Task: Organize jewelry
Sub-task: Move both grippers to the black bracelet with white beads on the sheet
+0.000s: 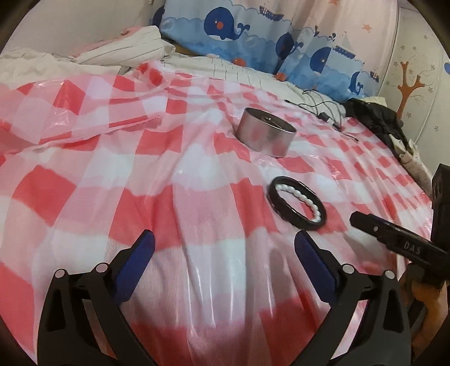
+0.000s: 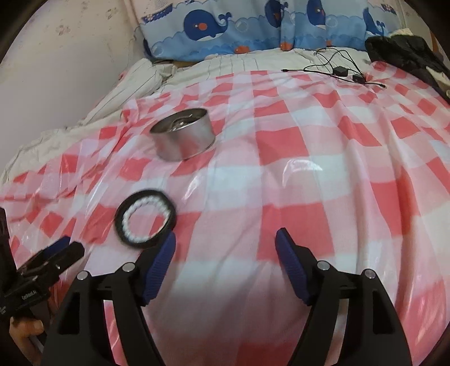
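Both grippers hover low over the checked sheet (image 1: 84, 180), pointing up the bed toward the tin (image 1: 265, 132). The left gripper (image 1: 225, 253) has its blue-padded fingers (image 1: 139, 257) spread wide, nothing between them, only sheet showing in the gap. The right gripper (image 2: 225, 253) sits the same way, fingers (image 2: 160, 264) well apart and empty.

The bangle (image 1: 296, 204), a black ring with a white beaded band lying inside it, rests flat on the sheet on the near side of the tin, well apart from it. From the left wrist it lies ahead and to the right of the fingers, near the right finger's tip. From the right wrist the bangle (image 2: 146, 219) is just beside the left fingertip, whether touching is hard to say through the blur.

The tin (image 2: 182, 135) stands upright and open-topped, something metallic inside, too small to make out. Beyond it, whale pillows (image 2: 239, 25) line the wall, cables (image 2: 334, 67) off to their right.
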Motion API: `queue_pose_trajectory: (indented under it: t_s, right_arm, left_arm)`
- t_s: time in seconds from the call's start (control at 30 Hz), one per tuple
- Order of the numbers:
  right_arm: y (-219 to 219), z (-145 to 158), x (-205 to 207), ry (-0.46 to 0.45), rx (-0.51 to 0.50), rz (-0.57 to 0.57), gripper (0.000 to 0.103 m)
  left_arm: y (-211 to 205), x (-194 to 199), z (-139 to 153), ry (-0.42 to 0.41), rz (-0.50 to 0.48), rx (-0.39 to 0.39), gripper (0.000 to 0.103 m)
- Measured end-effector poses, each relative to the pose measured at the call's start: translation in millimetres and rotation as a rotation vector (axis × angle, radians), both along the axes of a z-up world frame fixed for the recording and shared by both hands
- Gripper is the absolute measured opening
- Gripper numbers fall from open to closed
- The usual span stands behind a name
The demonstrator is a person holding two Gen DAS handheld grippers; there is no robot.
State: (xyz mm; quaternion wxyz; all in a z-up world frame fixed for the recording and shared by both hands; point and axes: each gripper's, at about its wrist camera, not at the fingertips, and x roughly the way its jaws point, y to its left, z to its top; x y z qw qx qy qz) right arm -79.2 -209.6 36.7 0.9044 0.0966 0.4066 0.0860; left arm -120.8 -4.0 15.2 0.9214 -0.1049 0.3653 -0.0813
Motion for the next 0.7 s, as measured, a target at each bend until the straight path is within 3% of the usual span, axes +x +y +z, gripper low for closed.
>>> queue_pose_trajectory:
  t_s: [0.23,0.37,0.47,0.53,0.6,0.67,0.7]
  right_arm:
    - [41.5,75.8,-25.3,-0.132,0.096,0.091,0.071]
    - [69.3,106.4,-23.6,-0.187,0.013,0.197,0.071]
    - [61.5,89.8,-8.7,-0.135,-0.016,0.194,0.071]
    - [51.8,66.2,3.9,-0.05,0.011,0.174,0.071]
    - [49.1,51.8,9.2,-0.023,-0.021,0.169,0.071]
    - [44.6,37.1,18.9,0.007,-0.068,0.161,0.068]
    - [41.7,32.6,24.7,0.026,-0.069,0.156,0.062]
  left_arm:
    - [4.8,-29.3,11.5,-0.007,0.014,-0.021,0.095]
    - [14.4,-50.0,42.5,-0.055,-0.002,0.039,0.095]
    - [30.0,-54.8,67.6,-0.123,-0.045,0.051,0.095]
    - [38.5,-48.8,72.0,-0.151,-0.079,0.05,0.095]
    - [42.2,-37.7,69.0,-0.153,-0.099,0.042,0.095]
    - [41.3,-17.3,67.9,-0.108,-0.073,-0.026,0.095]
    - [39.1,-10.5,69.9,-0.118,-0.088,-0.08,0.095]
